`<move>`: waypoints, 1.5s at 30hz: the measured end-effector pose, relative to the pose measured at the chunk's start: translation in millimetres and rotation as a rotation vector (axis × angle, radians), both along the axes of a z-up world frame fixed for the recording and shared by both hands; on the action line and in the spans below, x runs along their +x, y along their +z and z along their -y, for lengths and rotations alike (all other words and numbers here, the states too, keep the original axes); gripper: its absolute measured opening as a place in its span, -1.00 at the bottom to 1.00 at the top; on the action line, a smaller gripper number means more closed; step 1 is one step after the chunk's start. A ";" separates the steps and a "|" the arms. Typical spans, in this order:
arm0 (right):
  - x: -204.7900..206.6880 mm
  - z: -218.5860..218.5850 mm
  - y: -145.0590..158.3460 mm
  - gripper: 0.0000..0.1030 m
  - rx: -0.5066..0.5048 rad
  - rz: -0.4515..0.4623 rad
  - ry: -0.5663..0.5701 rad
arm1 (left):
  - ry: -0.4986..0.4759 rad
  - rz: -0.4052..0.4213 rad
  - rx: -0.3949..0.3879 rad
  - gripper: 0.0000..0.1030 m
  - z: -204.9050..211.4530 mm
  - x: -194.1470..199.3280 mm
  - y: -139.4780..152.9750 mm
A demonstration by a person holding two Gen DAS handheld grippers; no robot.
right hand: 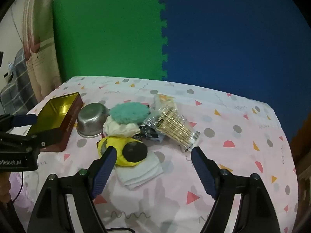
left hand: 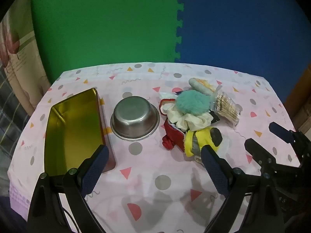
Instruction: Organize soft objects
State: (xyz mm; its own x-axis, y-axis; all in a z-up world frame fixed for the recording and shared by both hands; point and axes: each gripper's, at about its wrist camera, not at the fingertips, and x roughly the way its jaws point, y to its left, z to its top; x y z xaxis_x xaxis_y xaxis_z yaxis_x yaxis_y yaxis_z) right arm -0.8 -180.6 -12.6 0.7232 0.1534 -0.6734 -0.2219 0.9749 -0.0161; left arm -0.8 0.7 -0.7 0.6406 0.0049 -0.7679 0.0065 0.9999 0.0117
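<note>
We have both claws released, jaws wide and empty, hovering above the surface (right hand: 223, 116) and tilted down at a heap of soft things. The left claw (left hand: 153, 159) has the heap ahead and to its right; the right claw (right hand: 153, 155) has it straight ahead, just past its fingertips.

Largest first: the yellow plush toy (right hand: 118, 149) with a black patch lies nearest, just beyond the right claw's left finger. We judge it light and squashy, best pinched across its rounded body. The teal fluffy ball (right hand: 127, 113) sits further ahead on top; it should compress, so we would close deep into the fluff. The white cloth (right hand: 118, 129) bunched under it will sag; take a raised fold. The red fabric (left hand: 173, 134) is seen only from the left claw. The folded white pad (right hand: 141, 170) lies flat between the right claw's fingers, hard to get under; catch an edge.

The gold tin (left hand: 73, 128) and steel bowl (left hand: 135, 120) stand empty ahead of the left claw.
</note>
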 end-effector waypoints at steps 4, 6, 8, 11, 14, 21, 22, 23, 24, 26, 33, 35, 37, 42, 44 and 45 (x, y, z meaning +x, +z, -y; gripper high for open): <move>-0.4 -1.8 -1.1 0.57 0.024 -0.001 -0.020 | -0.009 -0.011 0.018 0.83 4.8 -1.6 -2.9; -1.1 -4.2 -2.3 0.57 0.032 -0.002 -0.031 | -0.001 -0.038 0.006 0.81 5.5 2.7 -3.7; -2.6 -6.0 -3.0 0.57 0.022 -0.007 0.001 | 0.009 -0.032 0.004 0.81 1.2 3.2 -4.8; -4.1 -8.8 -3.5 0.57 0.030 -0.014 0.000 | 0.003 -0.023 0.005 0.81 -2.3 1.5 -8.7; -2.6 -2.2 -6.1 0.57 0.041 -0.026 -0.001 | -0.003 0.005 0.016 0.81 -0.8 -0.3 -9.1; 2.5 2.1 -10.3 0.57 0.055 -0.043 -0.009 | -0.042 -0.043 -0.004 0.81 3.0 3.6 -14.8; 2.4 2.4 -10.6 0.57 0.057 -0.042 -0.009 | -0.044 -0.049 -0.001 0.81 4.7 3.3 -16.3; 2.5 2.3 -10.7 0.57 0.057 -0.042 -0.010 | -0.043 -0.052 0.006 0.81 5.5 2.9 -17.0; 2.5 2.1 -10.6 0.57 0.056 -0.044 -0.008 | -0.040 -0.050 0.014 0.81 6.4 2.5 -17.5; 2.9 1.1 -12.5 0.57 0.057 -0.049 -0.008 | -0.039 -0.049 0.022 0.81 7.6 1.9 -17.9; 3.6 0.7 -16.5 0.57 0.063 -0.054 -0.005 | -0.029 -0.062 0.013 0.81 7.1 2.5 -21.5; 3.3 0.8 -16.3 0.57 0.062 -0.054 -0.008 | -0.029 -0.077 -0.002 0.81 4.7 4.9 -23.3; 3.3 0.4 -18.4 0.57 0.065 -0.052 -0.009 | -0.026 -0.089 -0.003 0.81 3.7 7.1 -25.5; 4.4 2.2 -19.2 0.57 0.071 -0.057 -0.011 | -0.023 -0.098 0.002 0.81 2.9 8.6 -28.1; 4.3 2.3 -19.6 0.57 0.073 -0.057 -0.011 | -0.022 -0.097 0.003 0.81 2.6 8.4 -28.5; 4.2 2.2 -19.6 0.57 0.073 -0.057 -0.011 | -0.021 -0.097 0.003 0.81 2.8 8.8 -28.9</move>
